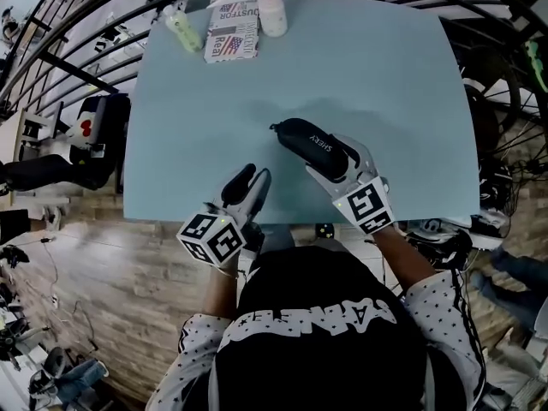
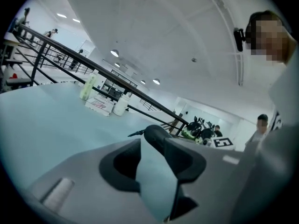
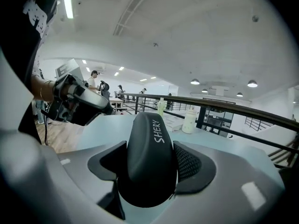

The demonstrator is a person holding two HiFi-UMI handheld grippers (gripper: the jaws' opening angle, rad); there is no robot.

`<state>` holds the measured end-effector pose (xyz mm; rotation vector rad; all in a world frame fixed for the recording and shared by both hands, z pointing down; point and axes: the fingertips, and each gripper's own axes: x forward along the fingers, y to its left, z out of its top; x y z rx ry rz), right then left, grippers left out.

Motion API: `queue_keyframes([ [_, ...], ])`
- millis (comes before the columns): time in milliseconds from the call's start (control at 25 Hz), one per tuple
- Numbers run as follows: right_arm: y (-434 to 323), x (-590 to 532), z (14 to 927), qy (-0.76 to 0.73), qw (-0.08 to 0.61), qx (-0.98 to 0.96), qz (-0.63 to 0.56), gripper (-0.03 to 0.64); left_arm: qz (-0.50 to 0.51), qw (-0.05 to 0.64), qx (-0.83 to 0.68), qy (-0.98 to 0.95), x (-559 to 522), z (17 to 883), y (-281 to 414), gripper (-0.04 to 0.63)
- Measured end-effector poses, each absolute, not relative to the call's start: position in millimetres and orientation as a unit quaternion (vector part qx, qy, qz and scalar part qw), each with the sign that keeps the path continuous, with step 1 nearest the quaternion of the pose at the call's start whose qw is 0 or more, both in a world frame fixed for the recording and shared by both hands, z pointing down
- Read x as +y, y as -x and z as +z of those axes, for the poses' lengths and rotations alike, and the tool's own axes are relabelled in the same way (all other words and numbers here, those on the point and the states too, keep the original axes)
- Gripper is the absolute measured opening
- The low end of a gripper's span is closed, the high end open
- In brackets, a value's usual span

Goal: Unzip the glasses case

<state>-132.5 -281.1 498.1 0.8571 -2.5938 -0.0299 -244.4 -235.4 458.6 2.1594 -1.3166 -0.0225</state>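
Note:
The black glasses case (image 1: 308, 144) printed "SHERY" lies on the light blue table (image 1: 377, 84), near the front edge and right of centre. My right gripper (image 1: 338, 163) is shut on its near end; in the right gripper view the case (image 3: 149, 157) fills the space between the pads. The zipper pull (image 1: 274, 128) sticks out at the case's far left end. My left gripper (image 1: 246, 188) hovers at the table's front edge, left of the case and apart from it. It is open, with only table between its jaws. In the left gripper view the case (image 2: 156, 133) lies just past the fingertips.
At the table's far edge lie a printed booklet (image 1: 233, 31), a white bottle (image 1: 272, 13) and a pale green bottle (image 1: 183, 31). A black railing (image 1: 103, 24) curves behind the table. Wooden floor (image 1: 103, 281) shows below the front edge.

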Motion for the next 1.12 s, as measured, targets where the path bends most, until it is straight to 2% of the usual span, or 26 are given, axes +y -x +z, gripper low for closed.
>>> queue_keyframes([
  [600,109.2,-278.1,405.2,-0.356,0.117,-0.925,-0.060,0.318,-0.104,0.309,-0.411,-0.852,-265.9,389.3,179.1,0.000],
  [1120,106.2,-259.5,336.2,-0.354,0.060,-0.924,-0.130,0.318,-0.138,0.251,-0.382,-0.879,-268.4,318.1,148.5,0.000],
])
